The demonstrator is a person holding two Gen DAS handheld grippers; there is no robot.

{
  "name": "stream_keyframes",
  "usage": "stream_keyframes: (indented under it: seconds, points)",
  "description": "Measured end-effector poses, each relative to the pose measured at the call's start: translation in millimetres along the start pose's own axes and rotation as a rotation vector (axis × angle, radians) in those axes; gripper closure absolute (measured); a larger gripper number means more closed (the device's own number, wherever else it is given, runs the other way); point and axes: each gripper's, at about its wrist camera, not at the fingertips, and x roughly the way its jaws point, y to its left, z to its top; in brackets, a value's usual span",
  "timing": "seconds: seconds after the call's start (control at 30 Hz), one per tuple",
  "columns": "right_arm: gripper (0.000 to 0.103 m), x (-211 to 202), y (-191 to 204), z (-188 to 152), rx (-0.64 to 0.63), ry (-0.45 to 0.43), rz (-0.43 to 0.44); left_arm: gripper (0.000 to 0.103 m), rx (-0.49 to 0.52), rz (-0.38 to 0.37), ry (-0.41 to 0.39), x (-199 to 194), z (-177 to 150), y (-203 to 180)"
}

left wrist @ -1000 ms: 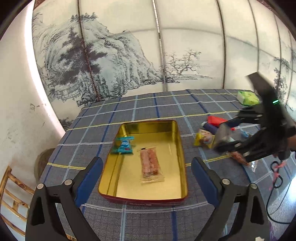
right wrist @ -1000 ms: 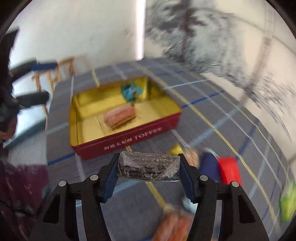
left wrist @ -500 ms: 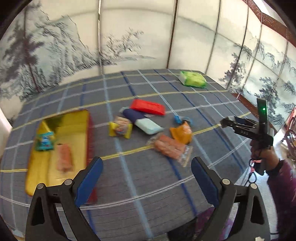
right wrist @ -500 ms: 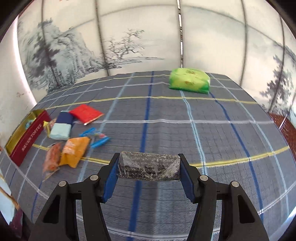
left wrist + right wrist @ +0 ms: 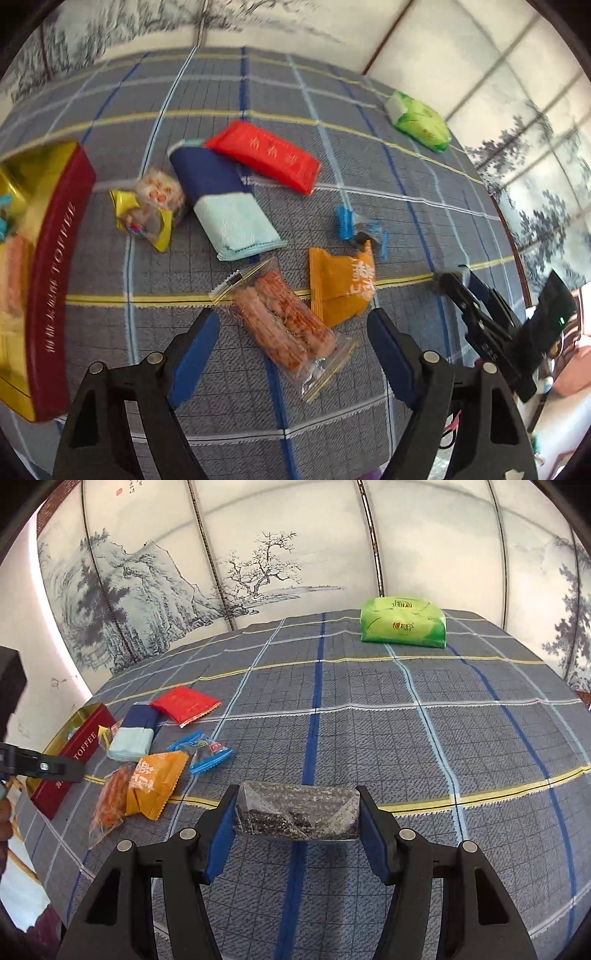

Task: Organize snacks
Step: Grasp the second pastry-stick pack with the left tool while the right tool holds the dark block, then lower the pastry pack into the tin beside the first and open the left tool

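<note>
In the left wrist view, the left gripper [image 5: 290, 354] was closing, empty, around a clear packet of reddish biscuits [image 5: 286, 325] on the tablecloth [image 5: 369, 177]: light, crinkly, brittle, best pinched across its middle. The right wrist view alone showed the right gripper [image 5: 297, 818] clamping a dark, speckled packet [image 5: 297, 814].

1. Left hand-held gripper [image 5: 291, 350]: black frame, blue pads, tilted steeply downward, jaws closing, pads touching nothing.
2. Right hand-held gripper [image 5: 297, 825]: blue pads clamped on a grey speckled packet [image 5: 297, 814].
</note>
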Motion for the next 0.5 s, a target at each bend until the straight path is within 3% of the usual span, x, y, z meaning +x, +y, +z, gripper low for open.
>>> stream_keyframes:
  seconds: [0.1, 0.23, 0.33, 0.37, 0.4, 0.5]
  points:
    - [0.042, -1, -3, 0, 0.018, -0.008, 0.026, 0.028, -0.027, 0.017, 0.031, 14, 3, -1]
    - [0.042, -2, -4, -1, 0.03, -0.015, 0.044, 0.042, -0.077, 0.034, 0.098, 32, 3, 3]
    - [0.042, -2, -6, -1, 0.048, -0.02, 0.055, 0.045, -0.078, 0.066, 0.084, 33, -1, 3]
    - [0.042, -2, -7, -1, 0.053, -0.021, 0.055, 0.062, -0.065, 0.092, 0.077, 33, -2, 1]
    - [0.042, -2, -8, -1, 0.057, -0.02, 0.055, 0.065, -0.039, 0.116, 0.071, 33, -5, -2]
    - [0.042, -1, -9, -1, 0.064, -0.016, 0.054, 0.068, -0.01, 0.097, 0.059, 31, -9, 0]
